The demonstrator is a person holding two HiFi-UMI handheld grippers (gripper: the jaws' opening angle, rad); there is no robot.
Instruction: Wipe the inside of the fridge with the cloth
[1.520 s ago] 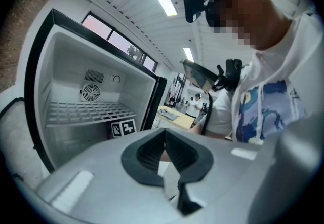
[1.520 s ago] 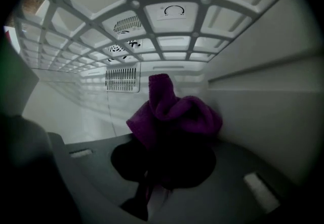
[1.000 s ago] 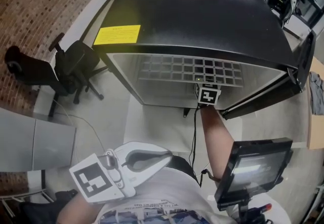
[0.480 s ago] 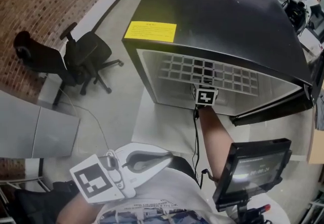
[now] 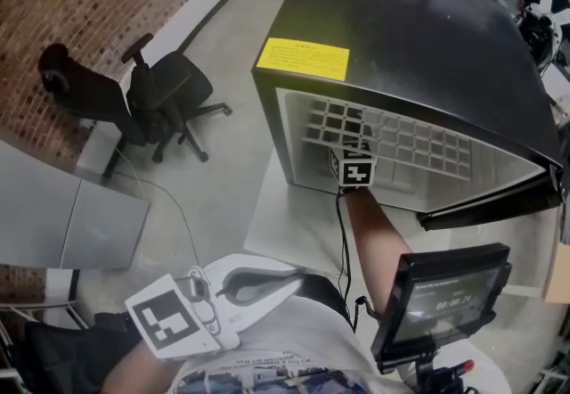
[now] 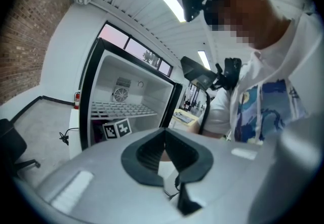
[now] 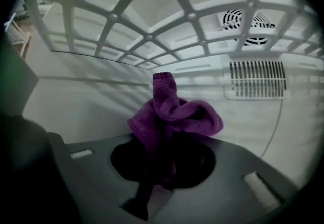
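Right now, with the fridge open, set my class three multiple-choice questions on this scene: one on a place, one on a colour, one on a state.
1. Where is the right hand-held gripper?
A. Inside the fridge, under the shelf
B. On top of the fridge
C. Outside, behind the fridge

2. What colour is the cloth?
A. Yellow
B. White
C. Purple

3. The right hand-held gripper is:
A. Open and empty
B. Shut on the cloth
C. Open around the cloth

Answers:
1 A: the right gripper view has the shelf overhead and the fridge's white back wall ahead.
2 C: the cloth shows purple against that wall.
3 B: the jaws pinch the cloth, which bunches up above them.
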